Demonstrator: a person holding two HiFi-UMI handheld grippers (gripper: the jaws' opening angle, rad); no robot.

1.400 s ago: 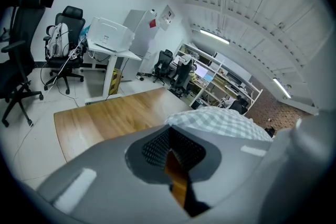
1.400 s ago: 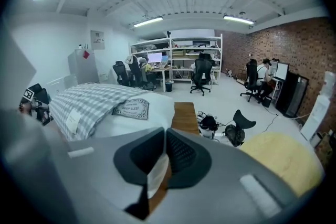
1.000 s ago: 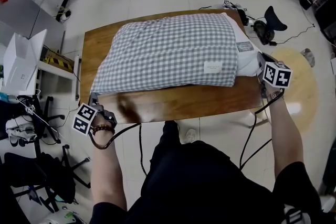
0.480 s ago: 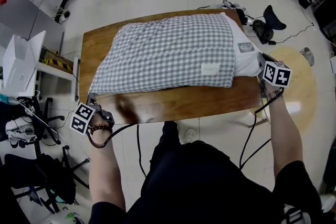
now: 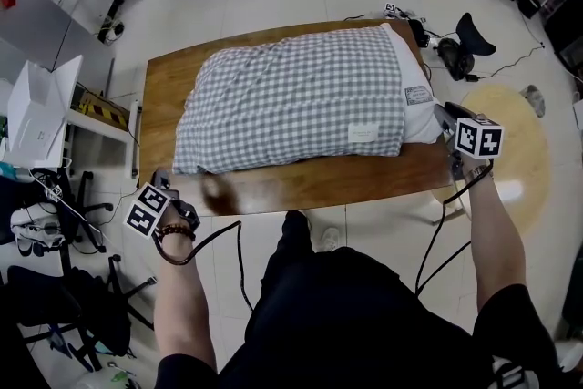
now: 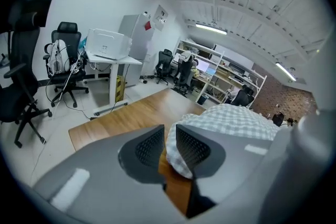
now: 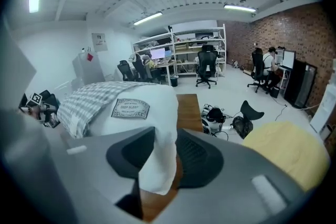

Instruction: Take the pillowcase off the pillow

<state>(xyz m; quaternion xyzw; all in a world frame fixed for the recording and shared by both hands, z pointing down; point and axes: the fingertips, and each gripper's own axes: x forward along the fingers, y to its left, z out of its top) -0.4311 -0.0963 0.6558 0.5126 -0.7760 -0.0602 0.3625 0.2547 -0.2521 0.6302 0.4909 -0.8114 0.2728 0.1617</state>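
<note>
**Head view: cover on, both grips loose**

The pillowcase (image 5: pixel 291 96) covers most of the pillow (image 5: pixel 416 109) on the counter (image 5: pixel 301 182). On the left gripper (image 6: pixel 168 134) the jaws have just opened narrowly, empty. On the right gripper (image 7: pixel 164 139) they have opened wider round the pillow's white corner. I expect a shallow regrip to slip.

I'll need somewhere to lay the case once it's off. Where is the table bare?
Bare table along the near edge in front of the pillowcase, and a strip at the left end. The right end is crowded: the white pillow covers it.
</note>
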